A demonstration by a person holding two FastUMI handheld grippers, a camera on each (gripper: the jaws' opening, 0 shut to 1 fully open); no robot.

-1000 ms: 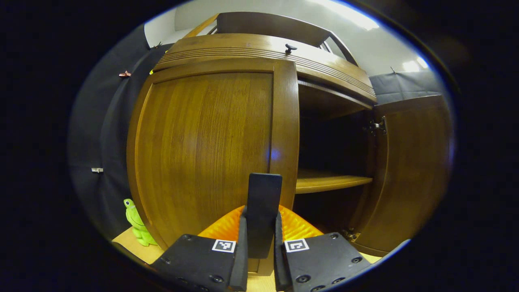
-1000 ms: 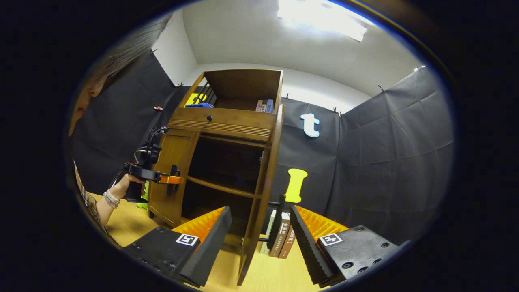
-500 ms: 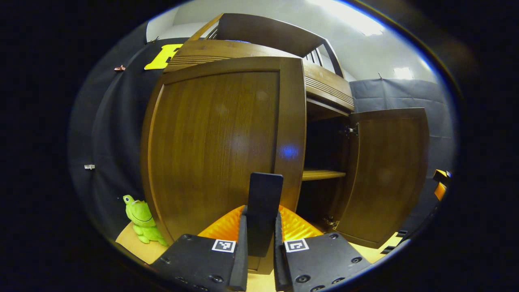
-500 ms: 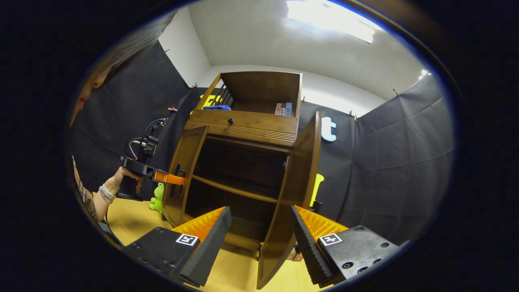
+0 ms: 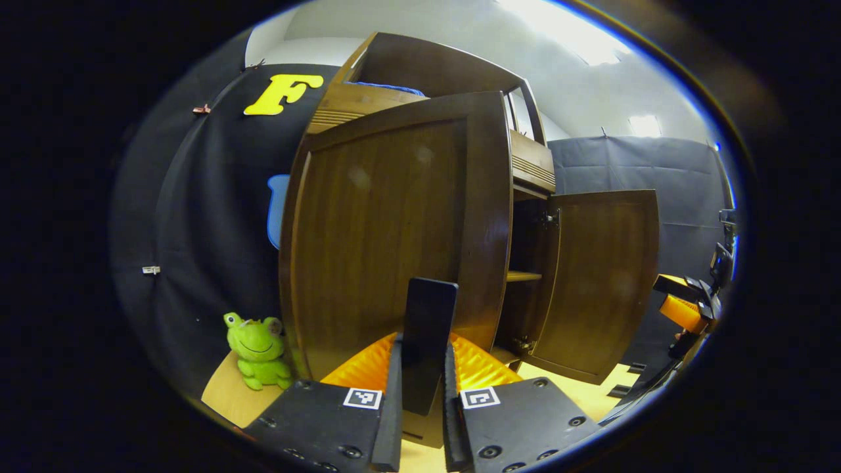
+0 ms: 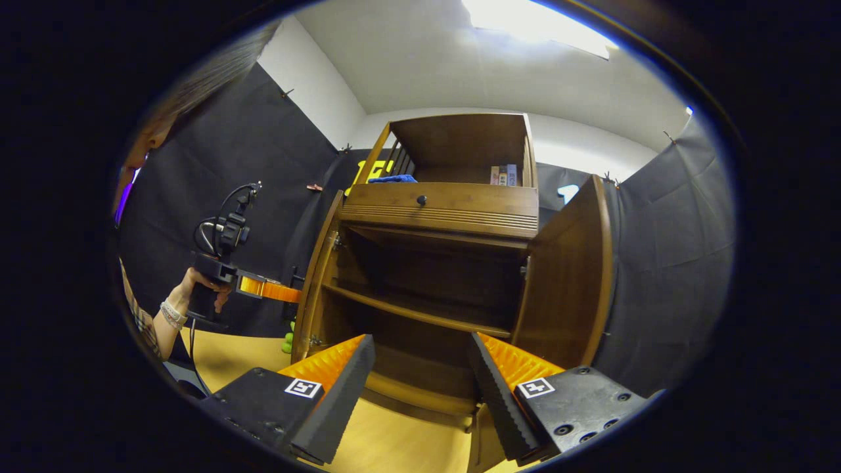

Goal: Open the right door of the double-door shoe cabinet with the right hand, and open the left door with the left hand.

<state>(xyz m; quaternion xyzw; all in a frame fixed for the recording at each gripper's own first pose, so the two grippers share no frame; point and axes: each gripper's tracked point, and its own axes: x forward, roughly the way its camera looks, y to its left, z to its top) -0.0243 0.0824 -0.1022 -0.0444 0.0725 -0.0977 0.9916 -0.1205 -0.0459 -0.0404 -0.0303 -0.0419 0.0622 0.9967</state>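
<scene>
In the left gripper view the left gripper (image 5: pixel 420 394) is clenched on the dark upright handle (image 5: pixel 428 328) of the left door (image 5: pixel 387 230), one finger pressed against each side of the handle. That door stands swung out from the shoe cabinet (image 5: pixel 525 164), its wooden front face turned toward the camera. Past its free edge the right door (image 5: pixel 601 282) hangs open too, showing its inner face and a hinge near the top corner, with a slice of the inner shelf (image 5: pixel 523 276) visible between the two doors. A green frog toy (image 5: pixel 257 351) sits on the light wooden floor (image 5: pixel 227 394) just beside the lower corner of the left door, against the black cloth wall. At the far right edge of that view the right gripper (image 5: pixel 686 309) shows in part. In the right gripper view the right gripper (image 6: pixel 420 381) is released, its fingers (image 6: pixel 341 387) spread wide apart and holding nothing, facing the open front of the cabinet (image 6: pixel 440 203). Both doors are swung wide there: the left door (image 6: pixel 315 276) is seen nearly edge-on, and the right door (image 6: pixel 568 276) shows its inner face. The dark interior has one shelf (image 6: pixel 420 314) across it, and above the opening is a drawer front with a small dark knob (image 6: pixel 422 199). The open top compartment holds a blue cloth (image 6: pixel 392 178) and a few books (image 6: pixel 502 175). To the left a hand (image 6: pixel 200 295) holds the left gripper (image 6: pixel 289 293) at the edge of the left door.
</scene>
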